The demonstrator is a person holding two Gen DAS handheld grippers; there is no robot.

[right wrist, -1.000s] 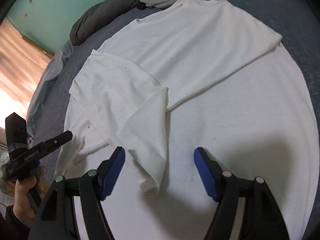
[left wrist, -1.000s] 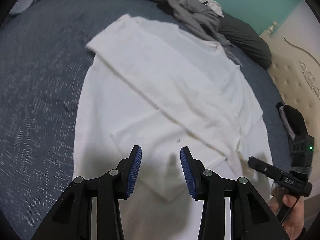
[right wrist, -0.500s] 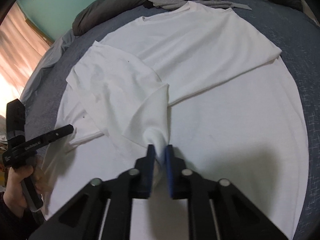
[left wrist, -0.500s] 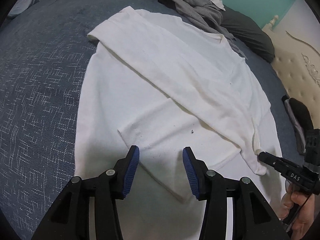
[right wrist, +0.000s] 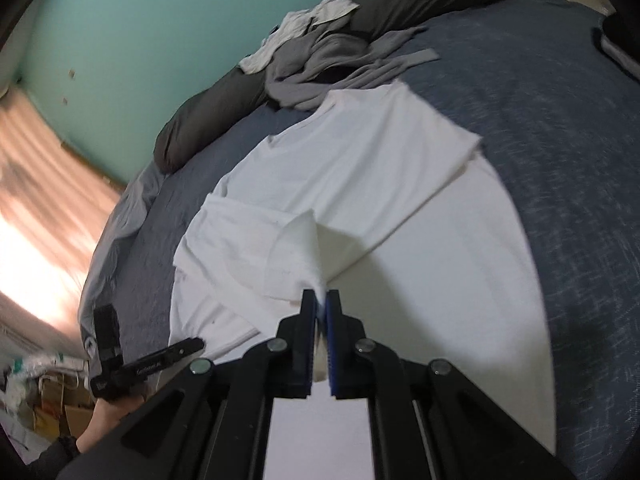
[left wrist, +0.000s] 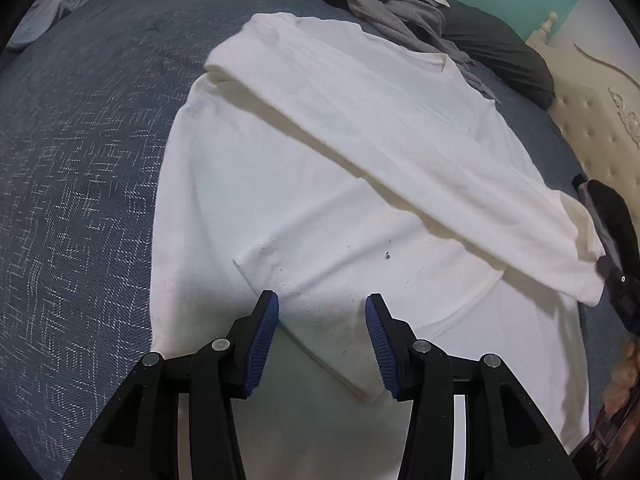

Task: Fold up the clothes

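While right gripper [right wrist: 320,300] clenches shirt [left wrist: 320,184] sleeve edge — left gripper [left wrist: 320,312] released above hem.

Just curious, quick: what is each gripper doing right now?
Left gripper: open, holding nothing.
Right gripper: closed on the white cotton T-shirt.

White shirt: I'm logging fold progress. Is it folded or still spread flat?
Partly folded: the white shirt has both sleeves laid inward; right gripper lifts one sleeve end.

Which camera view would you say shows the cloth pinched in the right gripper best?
The right wrist view: the right gripper jaws are shut on the white shirt. The left wrist view shows only the lifted fold's end.
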